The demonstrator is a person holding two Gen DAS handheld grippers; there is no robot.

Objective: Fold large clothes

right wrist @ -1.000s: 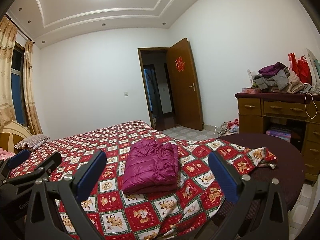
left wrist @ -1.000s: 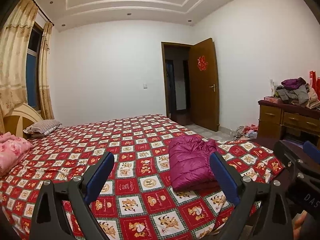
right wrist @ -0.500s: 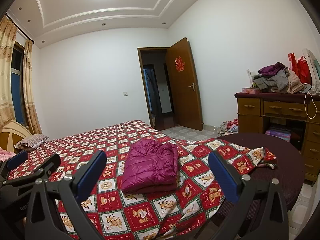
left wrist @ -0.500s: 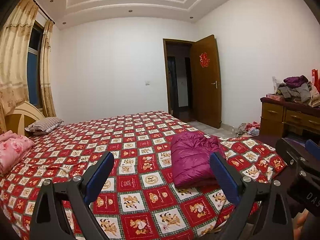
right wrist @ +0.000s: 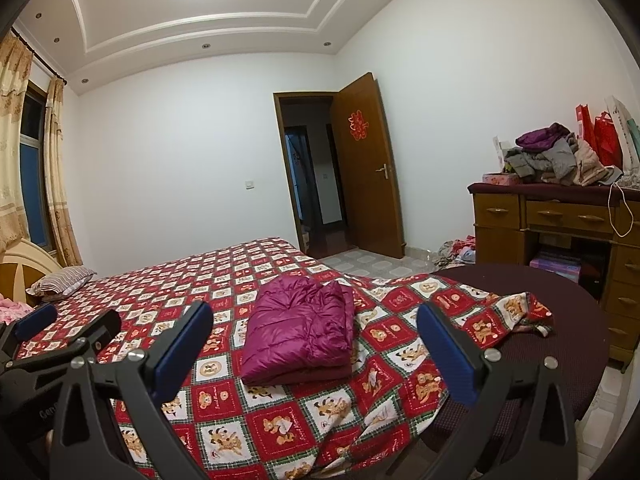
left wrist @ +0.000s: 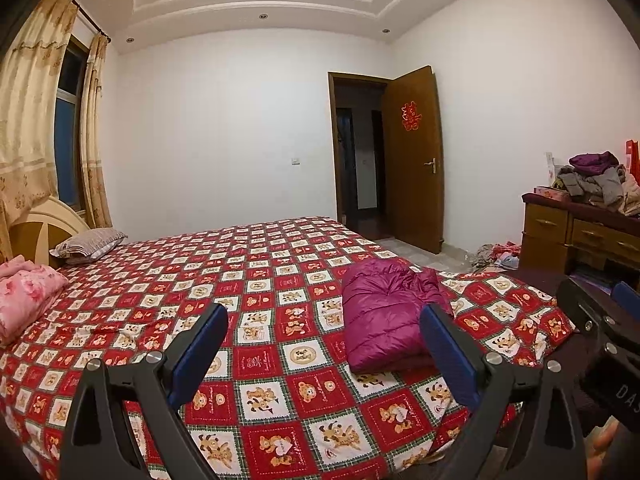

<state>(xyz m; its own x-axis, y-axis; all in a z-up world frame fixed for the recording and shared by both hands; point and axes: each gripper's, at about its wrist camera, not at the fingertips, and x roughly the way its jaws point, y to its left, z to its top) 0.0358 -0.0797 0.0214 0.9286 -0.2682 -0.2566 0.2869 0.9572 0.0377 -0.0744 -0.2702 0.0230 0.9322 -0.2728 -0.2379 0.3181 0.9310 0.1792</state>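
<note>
The magenta puffer jacket point(left wrist: 386, 314) is lying folded into a neat rectangle on the bed point(left wrist: 256, 276), close to the foot end, sitting flat on the red teddy-bear patchwork bedspread point(right wrist: 280, 420). From the right wrist view you can see the stacked layers along its near edge, so it's folded over on itself at least once.

Neither gripper is touching it. The left gripper point(left wrist: 324, 354) is held above the near edge of the bed with its jaws wide apart and nothing between the blue pads point(left wrist: 198, 350); the jacket sits just past its right finger. The right gripper point(right wrist: 316, 354) is the same deal: jaws spread wide, empty, with the jacket framed in the gap between the fingers but well beyond them. Each gripper shows up at the edge of the other's camera, so they're side by side.

Rest of the room: a striped pillow point(left wrist: 90, 242) and a pink quilt point(left wrist: 24, 300) up by the headboard, a corner of the bedspread pulled back off the dark maroon mattress point(right wrist: 560, 304), a wooden dresser point(right wrist: 556, 224) with a heap of unfolded clothes point(right wrist: 554, 156) on top, some more clothes on the floor beside it, and a brown door point(right wrist: 368, 168) standing open.
</note>
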